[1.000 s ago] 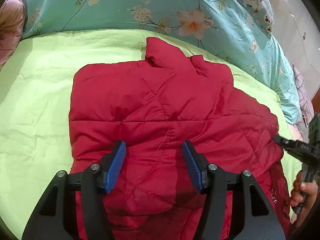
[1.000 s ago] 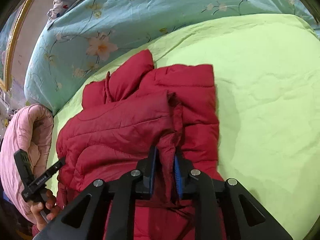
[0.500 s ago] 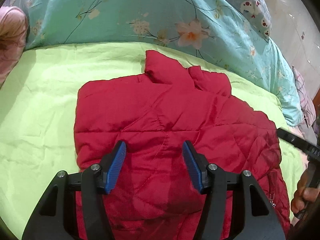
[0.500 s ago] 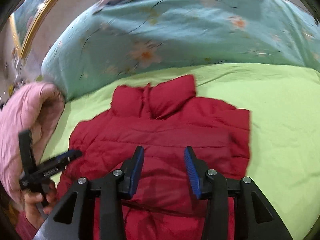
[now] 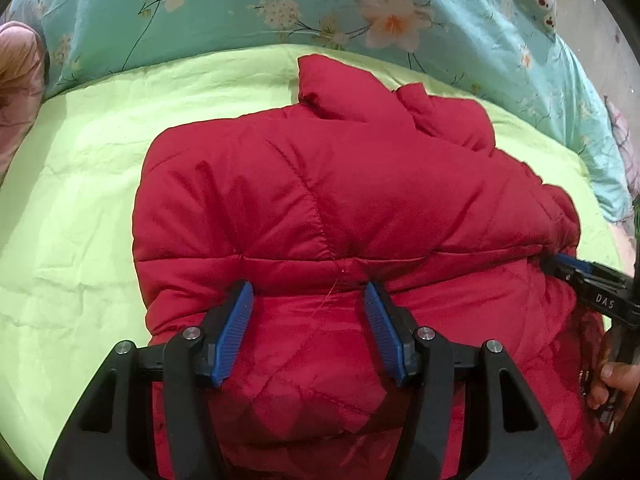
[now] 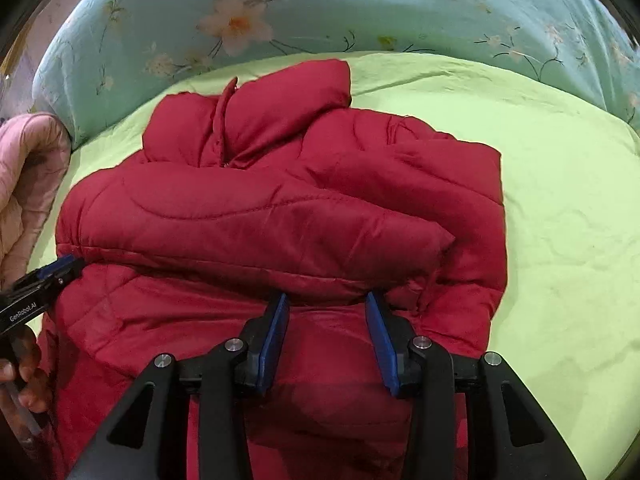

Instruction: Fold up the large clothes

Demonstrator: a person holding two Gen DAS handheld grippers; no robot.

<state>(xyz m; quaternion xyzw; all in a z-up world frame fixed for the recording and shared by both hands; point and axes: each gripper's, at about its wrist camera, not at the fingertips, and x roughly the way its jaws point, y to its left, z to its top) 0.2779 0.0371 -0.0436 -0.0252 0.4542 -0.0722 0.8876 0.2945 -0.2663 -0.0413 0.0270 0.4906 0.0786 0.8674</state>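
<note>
A red quilted puffer jacket lies on the lime green bed sheet, collar toward the far quilt. One sleeve is folded across its body, cuff at the right. My left gripper is open just over the jacket's lower half, with only flat fabric below the blue pads. It also shows in the right wrist view, where the left gripper has its tips at the jacket's left edge. My right gripper is open close over the jacket below the folded sleeve, gripping nothing. In the left wrist view the right gripper sits at the jacket's right edge.
A teal floral quilt is bunched along the far side of the bed. A pink quilted garment lies at the left. A person's hand holds the left gripper's handle. Bare green sheet spreads to the right of the jacket.
The right gripper opened and let go of the red fabric it pinched, then swung across and rolled. The sleeve now lies across the jacket. The left gripper drew slightly closer to the jacket.
</note>
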